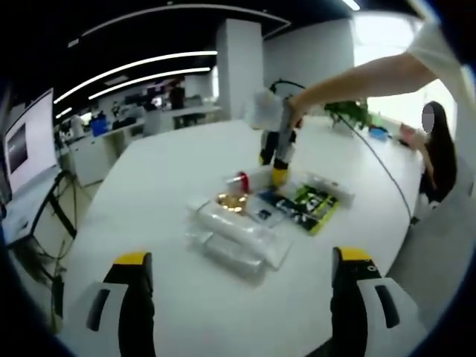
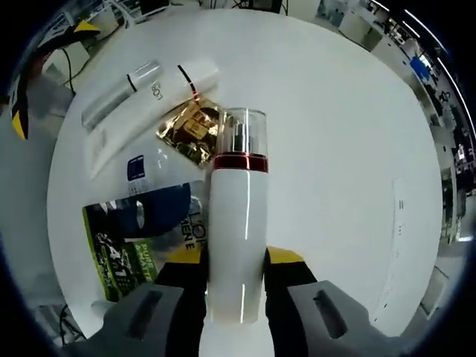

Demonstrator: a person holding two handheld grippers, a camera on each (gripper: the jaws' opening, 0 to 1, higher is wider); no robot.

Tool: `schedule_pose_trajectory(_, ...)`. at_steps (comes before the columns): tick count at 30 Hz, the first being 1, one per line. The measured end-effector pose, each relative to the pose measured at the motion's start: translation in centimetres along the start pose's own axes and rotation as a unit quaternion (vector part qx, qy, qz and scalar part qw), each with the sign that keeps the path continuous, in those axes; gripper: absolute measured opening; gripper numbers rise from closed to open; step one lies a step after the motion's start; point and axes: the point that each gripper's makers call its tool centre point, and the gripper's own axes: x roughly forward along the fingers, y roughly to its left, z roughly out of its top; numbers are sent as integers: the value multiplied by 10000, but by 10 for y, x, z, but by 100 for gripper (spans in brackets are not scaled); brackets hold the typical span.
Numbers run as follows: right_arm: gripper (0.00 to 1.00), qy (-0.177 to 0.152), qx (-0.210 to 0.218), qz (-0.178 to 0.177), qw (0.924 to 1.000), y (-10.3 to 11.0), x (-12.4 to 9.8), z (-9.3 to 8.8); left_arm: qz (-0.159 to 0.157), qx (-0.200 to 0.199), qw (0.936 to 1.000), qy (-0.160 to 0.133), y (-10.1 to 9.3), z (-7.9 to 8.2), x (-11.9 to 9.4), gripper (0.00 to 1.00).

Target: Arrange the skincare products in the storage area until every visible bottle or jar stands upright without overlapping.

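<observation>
right gripper (image 2: 236, 279) is pinching the white pump bottle (image 2: 236, 230) over the table (image 2: 335, 149), left gripper (image 1: 242, 282) spread wide open

the white bottle (image 2: 236, 238) has a glossy, smooth plastic body with bright streaks of reflection down its length, a shiny red metallic band at the neck and a clear, glassy plastic cap (image 2: 242, 132) over a silvery pump. just left of it a gold sachet (image 2: 192, 132) looks like crinkled foil, catching light unevenly. farther left, a slim white tube (image 2: 149, 83) has a smooth satin finish with a clear end. the green packet (image 2: 123, 260) near the jaws looks like printed glossy film or card. the table (image 2: 335, 134) is smooth, matt white. in the left gripper view, the clear packs (image 1: 238, 238) look like shiny, wrinkled transparent plastic.
</observation>
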Motion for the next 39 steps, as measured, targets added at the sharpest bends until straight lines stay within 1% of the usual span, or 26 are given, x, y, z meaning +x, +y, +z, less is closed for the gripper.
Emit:
schedule_pose_trajectory(1, 30, 49, 64, 30, 10000, -1, 0, -1, 1, -4, 10000, 2, 0, 0, 0, 93)
schedule_pose_trajectory(5, 30, 190, -24, 20, 9998, 3, -1, -3, -9, -12, 10000, 2, 0, 0, 0, 93)
schedule_pose_trajectory(6, 30, 228, -17, 34, 9997, 0, 1, 0, -2, -17, 10000, 16, 0, -1, 0, 93)
schedule_pose_trajectory(8, 30, 330, 55, 77, 9994, 0, 0, -2, -12, -11, 10000, 30, 0, -1, 0, 93)
schedule_pose_trajectory(11, 30, 368, 67, 158, 9992, -1, 2, -1, -32, 7, 10000, 63, -1, -3, 1, 93)
schedule_pose_trajectory(12, 31, 372, 53, 186, 9991, 3, 1, -3, -33, 13, 10000, 67, -1, -4, 1, 92)
schedule_pose_trajectory(15, 31, 410, 2, 201, 9990, 2, 2, -3, -45, 14, 10000, 87, -2, -4, 1, 92)
schedule_pose_trajectory(21, 32, 588, -59, 203, 9980, 1, 4, -1, -88, 35, 9999, 129, -4, -5, 2, 92)
schedule_pose_trajectory(25, 30, 669, -118, 207, 9975, 3, 3, -2, -101, 30, 9999, 132, -4, -6, 1, 92)
schedule_pose_trajectory(27, 29, 627, -138, 221, 9977, -1, 3, -2, -99, 19, 9999, 137, -4, -6, 1, 92)
schedule_pose_trajectory(28, 28, 615, 68, 193, 9979, 2, 2, -2, -87, 17, 9999, 128, -4, -5, 1, 92)
schedule_pose_trajectory(29, 28, 607, -2, 187, 9980, 3, 2, -2, -80, 16, 9999, 124, -3, -5, 1, 92)
schedule_pose_trajectory(32, 27, 591, 27, 157, 9981, 1, 3, -2, -76, 19, 9999, 124, -3, -6, 1, 91)
schedule_pose_trajectory(36, 26, 578, 81, 11, 9983, 2, 1, -2, -81, 62, 9999, 135, -4, -6, 1, 91)
schedule_pose_trajectory(39, 26, 444, 195, -42, 9988, 5, 0, -4, -77, 50, 9999, 119, -4, -5, 1, 91)
